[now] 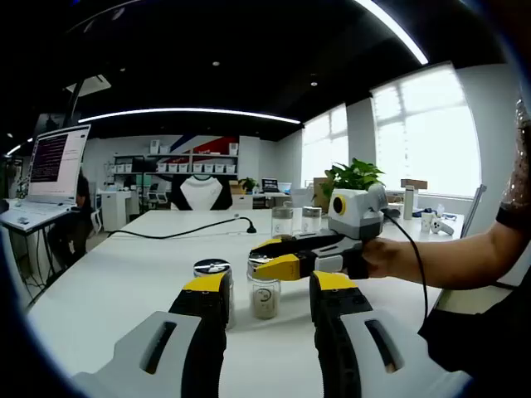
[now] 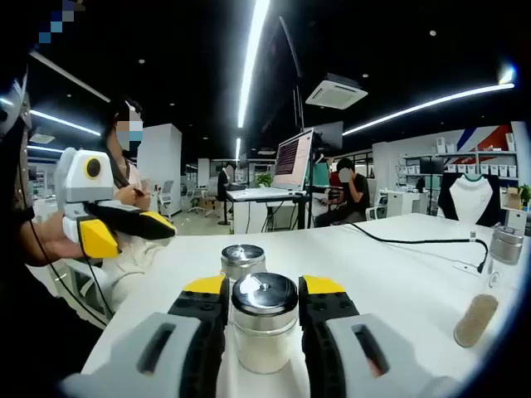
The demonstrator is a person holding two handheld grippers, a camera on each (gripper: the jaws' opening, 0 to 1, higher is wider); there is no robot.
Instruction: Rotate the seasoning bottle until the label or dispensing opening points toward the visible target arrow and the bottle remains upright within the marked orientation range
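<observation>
A clear glass seasoning bottle (image 2: 264, 336) with a silver cap stands upright on the white table (image 2: 390, 282), a little pale seasoning in its bottom. My right gripper (image 2: 264, 286) is shut on it, one jaw pressed to each side of the cap. In the left gripper view the same bottle (image 1: 265, 300) stands between and beyond my own jaws, with the right gripper (image 1: 257, 257) reaching in from the right and clamping its cap. My left gripper (image 1: 270, 282) is open and holds nothing. It hovers off the table's edge in the right gripper view (image 2: 137, 234).
A second silver-capped bottle (image 1: 213, 269) stands close beside the held one (image 2: 242, 261). Two more bottles (image 1: 296, 220) stand far back near a potted plant (image 1: 353, 176). A black cable (image 1: 182, 228) crosses the table. Another bottle (image 2: 489, 286) stands at the right edge. People sit at desks beyond.
</observation>
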